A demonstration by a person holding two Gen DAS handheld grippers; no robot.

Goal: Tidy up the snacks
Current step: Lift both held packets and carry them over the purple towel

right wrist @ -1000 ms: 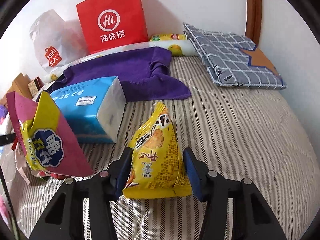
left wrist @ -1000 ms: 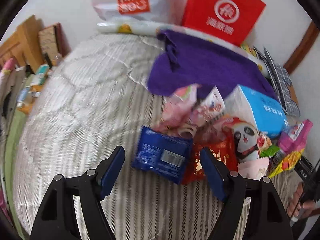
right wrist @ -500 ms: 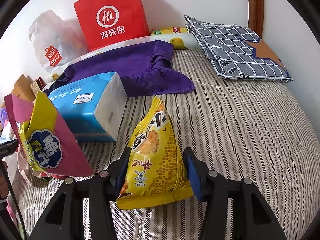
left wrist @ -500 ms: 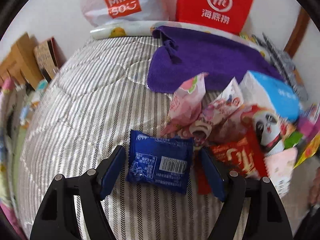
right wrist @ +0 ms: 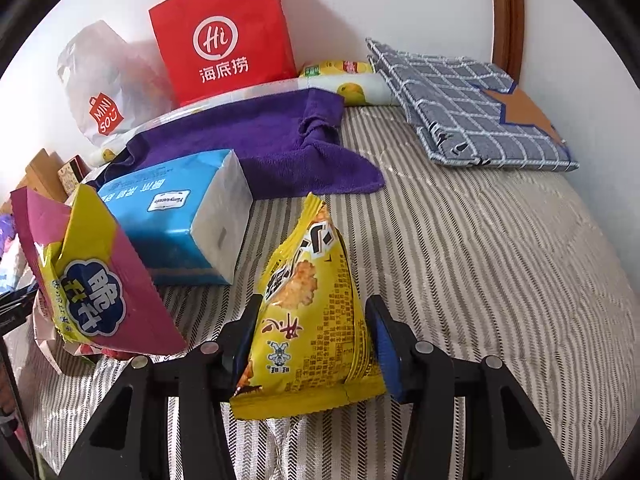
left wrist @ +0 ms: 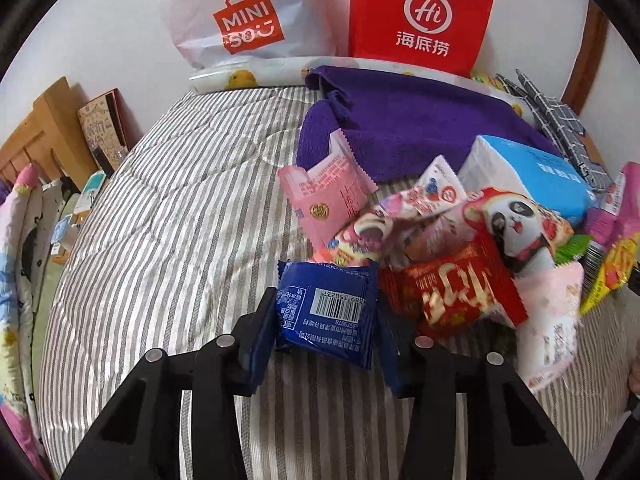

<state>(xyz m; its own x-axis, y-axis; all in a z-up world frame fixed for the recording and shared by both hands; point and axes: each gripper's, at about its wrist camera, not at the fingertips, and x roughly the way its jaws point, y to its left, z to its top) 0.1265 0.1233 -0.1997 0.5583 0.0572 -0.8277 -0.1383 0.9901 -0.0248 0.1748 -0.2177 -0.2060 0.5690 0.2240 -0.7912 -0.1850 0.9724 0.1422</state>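
Observation:
A dark blue snack packet (left wrist: pixel 328 312) lies on the striped bed cover at the near edge of a snack pile. My left gripper (left wrist: pixel 326 308) is closing on it, and its blue pads press both side edges. Behind it lie a pink packet (left wrist: pixel 328 196), a red packet (left wrist: pixel 452 296) and a panda packet (left wrist: pixel 516 224). In the right wrist view my right gripper (right wrist: pixel 313 312) is shut on an upright yellow snack bag (right wrist: pixel 312 300), its jaws closing a little tighter. A pink and yellow snack bag (right wrist: pixel 92 280) leans at the left.
A blue tissue pack (right wrist: pixel 172 216) and a purple towel (right wrist: pixel 260 140) lie behind the snacks. A red paper bag (right wrist: pixel 224 40) and a white shopping bag (left wrist: pixel 240 20) stand against the wall. Folded checked cloth (right wrist: pixel 472 108) lies at the back right. Bare striped cover (left wrist: pixel 160 240) spreads left.
My left gripper moved in over the blue packet and its jaws went from wide apart to pressing the packet's sides. The right gripper kept still with the yellow bag.

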